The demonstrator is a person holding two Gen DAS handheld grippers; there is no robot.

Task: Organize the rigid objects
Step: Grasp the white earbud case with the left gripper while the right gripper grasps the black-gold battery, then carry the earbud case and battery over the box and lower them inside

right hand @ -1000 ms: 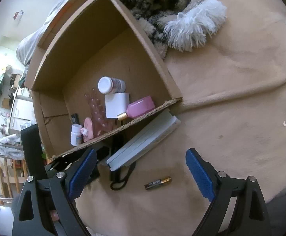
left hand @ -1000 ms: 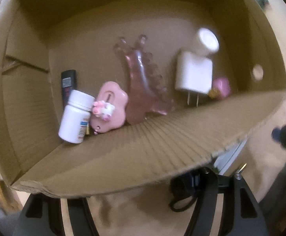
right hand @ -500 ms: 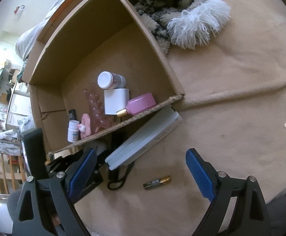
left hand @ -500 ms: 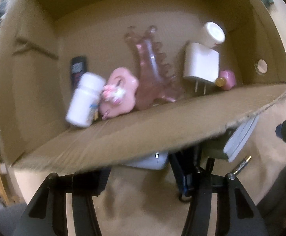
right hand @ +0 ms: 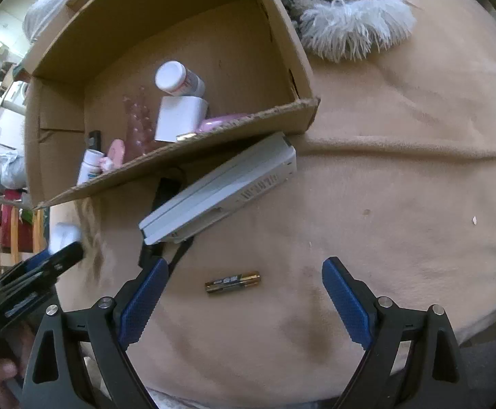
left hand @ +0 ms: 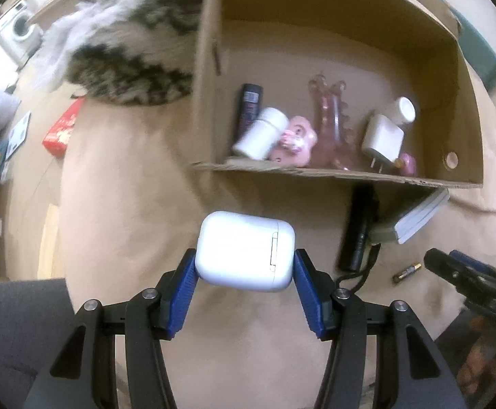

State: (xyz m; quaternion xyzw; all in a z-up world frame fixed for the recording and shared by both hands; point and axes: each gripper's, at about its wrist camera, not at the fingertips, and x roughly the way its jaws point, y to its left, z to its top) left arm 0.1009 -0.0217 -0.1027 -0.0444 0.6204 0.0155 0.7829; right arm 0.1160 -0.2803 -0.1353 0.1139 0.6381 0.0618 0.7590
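Note:
My left gripper (left hand: 244,266) is shut on a white earbud case (left hand: 244,250), held above the tan blanket in front of the cardboard box (left hand: 210,51). The box holds a white pill bottle (left hand: 260,133), a pink charm (left hand: 294,141), a pink hair claw (left hand: 331,129), a white charger (left hand: 382,139) and other small items. My right gripper (right hand: 244,286) is open, low over the blanket, with a gold and black battery (right hand: 232,282) lying between its fingers. The battery also shows in the left wrist view (left hand: 406,268).
A white book (right hand: 220,191) and a black flashlight with strap (left hand: 359,228) lie against the box's front wall (right hand: 179,156). A furry black and white throw (right hand: 353,30) lies behind the box. A red packet (left hand: 63,127) lies on the blanket at the left.
My left gripper has pulled back and away from the box, now holding the white earbud case in full view. My right gripper has come lower toward the battery.

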